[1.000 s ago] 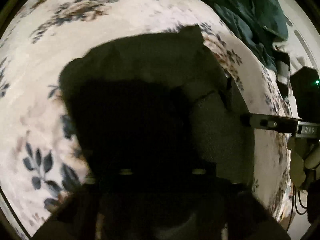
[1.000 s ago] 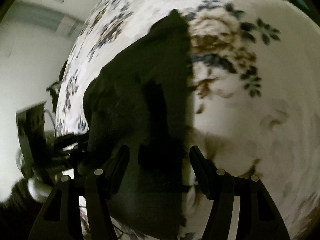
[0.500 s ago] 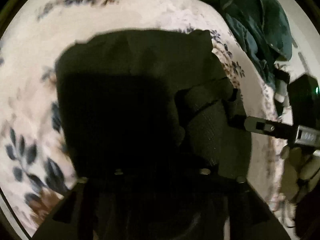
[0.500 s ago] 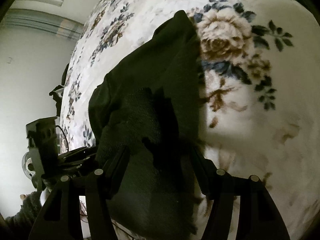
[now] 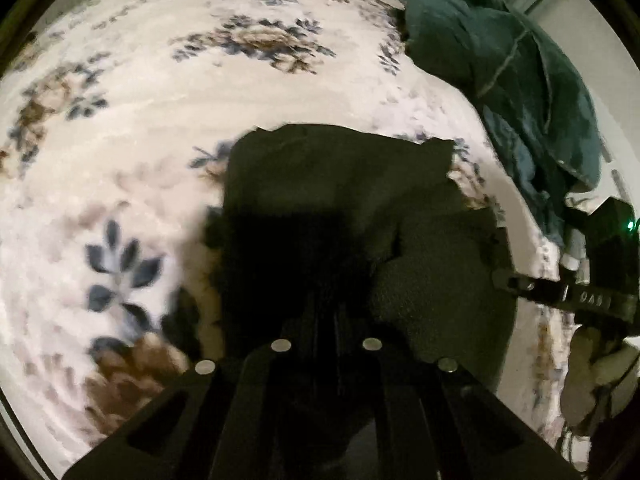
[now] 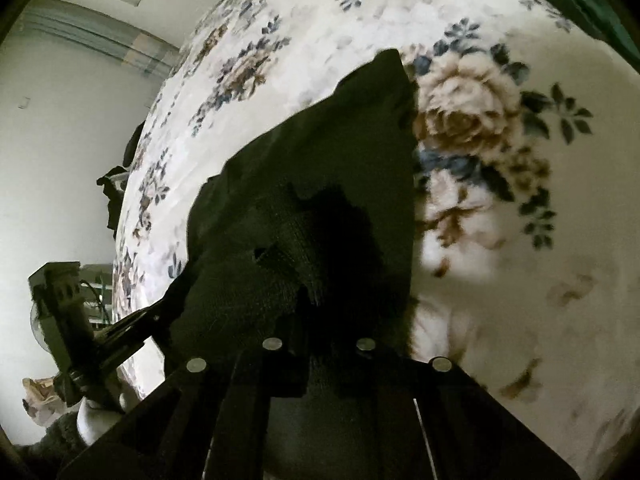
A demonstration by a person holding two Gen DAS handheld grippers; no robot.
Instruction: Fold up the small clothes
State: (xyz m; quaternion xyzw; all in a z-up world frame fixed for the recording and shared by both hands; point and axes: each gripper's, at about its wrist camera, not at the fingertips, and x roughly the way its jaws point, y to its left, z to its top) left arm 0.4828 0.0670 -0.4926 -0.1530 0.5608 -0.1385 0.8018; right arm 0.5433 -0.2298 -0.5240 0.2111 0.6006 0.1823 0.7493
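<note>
A small dark garment [image 5: 344, 184] lies on the white floral bedspread [image 5: 168, 92]; its near edge is lifted. My left gripper [image 5: 327, 308] is shut on that near edge, fingers close together in the dark cloth. My right gripper [image 6: 320, 312] is shut on the same garment [image 6: 332, 152] at its other near corner, and the cloth drapes over its fingers. The right gripper's body shows at the right of the left wrist view [image 5: 568, 296]; the left gripper shows at the lower left of the right wrist view [image 6: 120, 332]. Both fingertip pairs are hidden by cloth and shadow.
A heap of dark green clothing [image 5: 520, 80] lies at the far right of the bed. The bedspread [image 6: 520, 240] runs wide to the right. A white wall [image 6: 52, 140] and the bed's edge stand at the left of the right wrist view.
Both grippers closed their fingers on the garment's near edge and lifted it. Both views pulled back, so more of the bedspread shows beyond the garment.
</note>
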